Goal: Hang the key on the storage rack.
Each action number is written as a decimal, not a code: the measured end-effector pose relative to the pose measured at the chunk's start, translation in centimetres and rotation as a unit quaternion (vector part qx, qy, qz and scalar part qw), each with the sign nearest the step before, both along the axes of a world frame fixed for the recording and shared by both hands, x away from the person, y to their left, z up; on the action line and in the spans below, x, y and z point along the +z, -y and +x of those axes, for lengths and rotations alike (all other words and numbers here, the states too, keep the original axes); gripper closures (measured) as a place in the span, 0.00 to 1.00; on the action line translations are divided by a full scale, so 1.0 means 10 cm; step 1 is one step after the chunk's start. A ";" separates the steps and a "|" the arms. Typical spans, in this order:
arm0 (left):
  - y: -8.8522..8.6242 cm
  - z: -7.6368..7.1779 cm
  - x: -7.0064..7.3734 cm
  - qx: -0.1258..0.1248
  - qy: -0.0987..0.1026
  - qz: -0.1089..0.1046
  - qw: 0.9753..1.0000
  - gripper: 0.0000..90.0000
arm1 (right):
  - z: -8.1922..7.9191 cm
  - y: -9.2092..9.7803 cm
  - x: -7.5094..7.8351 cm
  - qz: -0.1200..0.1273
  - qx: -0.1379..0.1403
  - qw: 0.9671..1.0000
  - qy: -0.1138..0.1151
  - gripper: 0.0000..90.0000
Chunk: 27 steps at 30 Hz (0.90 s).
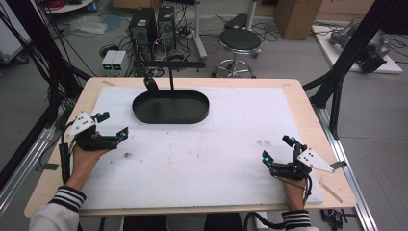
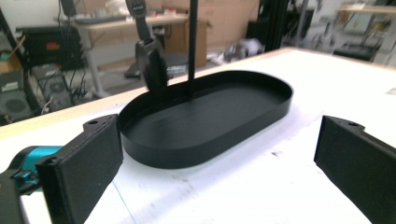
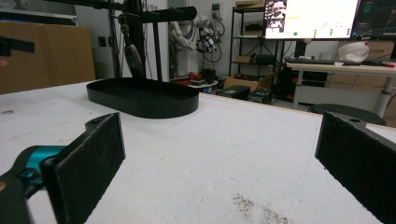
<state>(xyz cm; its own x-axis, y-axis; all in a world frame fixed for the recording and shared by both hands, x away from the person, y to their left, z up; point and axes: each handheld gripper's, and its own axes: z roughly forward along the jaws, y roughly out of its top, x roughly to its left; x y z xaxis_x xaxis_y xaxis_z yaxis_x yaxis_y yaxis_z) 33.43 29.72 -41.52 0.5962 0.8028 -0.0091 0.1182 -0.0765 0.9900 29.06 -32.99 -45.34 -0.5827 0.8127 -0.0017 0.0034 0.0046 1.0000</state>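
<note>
A black oval tray lies on the white mat at the back of the table. A thin post rises from it and carries a horizontal bar. A dark strap-like object hangs from the bar's left end over the tray's rim. My left gripper rests at the table's left edge, open and empty, pointing toward the tray and the hanging object. My right gripper sits near the front right, open and empty, far from the tray.
The white mat covers most of the wooden table and has a few dark smudges. Behind the table stand a stool, computer towers and cables on the floor. Black frame struts flank the table.
</note>
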 end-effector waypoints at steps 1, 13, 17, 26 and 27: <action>-0.02 -0.06 -0.03 -0.003 0.003 -0.012 1.000 0.02 | 0.00 0.00 0.00 -0.001 0.000 1.000 -0.002 0.00; -0.01 -0.56 -0.31 -0.013 0.048 -0.051 0.997 0.02 | -0.01 -0.02 0.00 -0.011 -0.002 1.000 0.009 0.00; -0.01 -0.63 -0.38 -0.007 0.061 -0.046 0.997 0.02 | -0.03 -0.04 0.00 -0.016 -0.001 1.000 0.007 0.00; -0.02 -0.65 -0.39 0.001 0.070 -0.053 0.996 0.02 | -0.03 -0.05 0.00 -0.023 -0.001 1.000 0.011 0.00; -0.02 -0.65 -0.39 0.001 0.070 -0.051 0.996 0.02 | -0.03 -0.05 0.00 -0.024 -0.002 1.000 0.011 0.00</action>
<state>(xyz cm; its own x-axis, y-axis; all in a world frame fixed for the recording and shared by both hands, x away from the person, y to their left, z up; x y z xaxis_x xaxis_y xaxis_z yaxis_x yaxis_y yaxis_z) 26.91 29.90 -45.45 0.5963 0.8027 -0.0076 -0.0223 0.0260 0.9994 28.78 -32.48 -45.35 -0.5787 0.8138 -0.0532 -0.0187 0.0520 0.9985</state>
